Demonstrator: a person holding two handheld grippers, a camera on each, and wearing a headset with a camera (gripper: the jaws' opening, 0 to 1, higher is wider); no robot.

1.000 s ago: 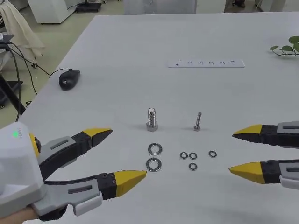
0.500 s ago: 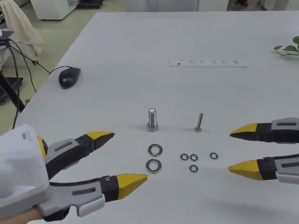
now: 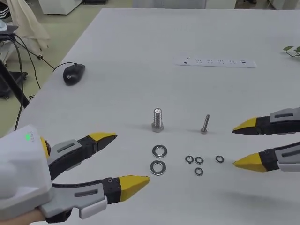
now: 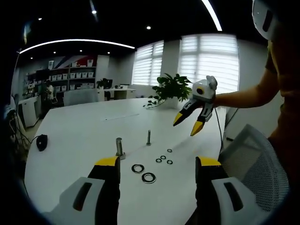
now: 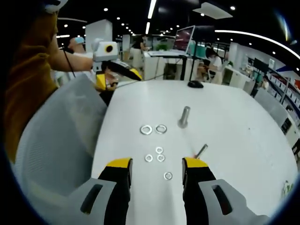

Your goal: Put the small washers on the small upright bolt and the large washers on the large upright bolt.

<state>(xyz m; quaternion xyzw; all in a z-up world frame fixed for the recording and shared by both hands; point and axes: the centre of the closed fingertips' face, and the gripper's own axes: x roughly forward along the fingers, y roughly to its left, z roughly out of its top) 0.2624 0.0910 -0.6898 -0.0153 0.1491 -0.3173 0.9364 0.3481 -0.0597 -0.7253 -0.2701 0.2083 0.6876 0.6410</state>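
A large upright bolt (image 3: 157,119) and a small upright bolt (image 3: 205,123) stand mid-table. In front of the large bolt lie two large washers (image 3: 159,151) (image 3: 157,167). Several small washers (image 3: 198,160) lie in front of the small bolt. My left gripper (image 3: 125,158) hovers open, left of the large washers. My right gripper (image 3: 236,145) is open too, its lower tip just right of the rightmost small washer (image 3: 220,159). The left gripper view has the left gripper (image 4: 157,163) framing the large washers (image 4: 149,177). In the right gripper view, the right gripper (image 5: 157,162) frames the small washers (image 5: 161,158).
A black mouse (image 3: 73,73) lies near the table's left edge, and a white power strip (image 3: 215,62) lies at the back. A plant (image 3: 293,49) sits at the far right. A mesh chair (image 5: 56,136) stands at the table's near side.
The camera has drifted a little. My right gripper has moved slightly farther up the table, so its lower tip is now level with the rightmost small washer. The left gripper has hardly moved.
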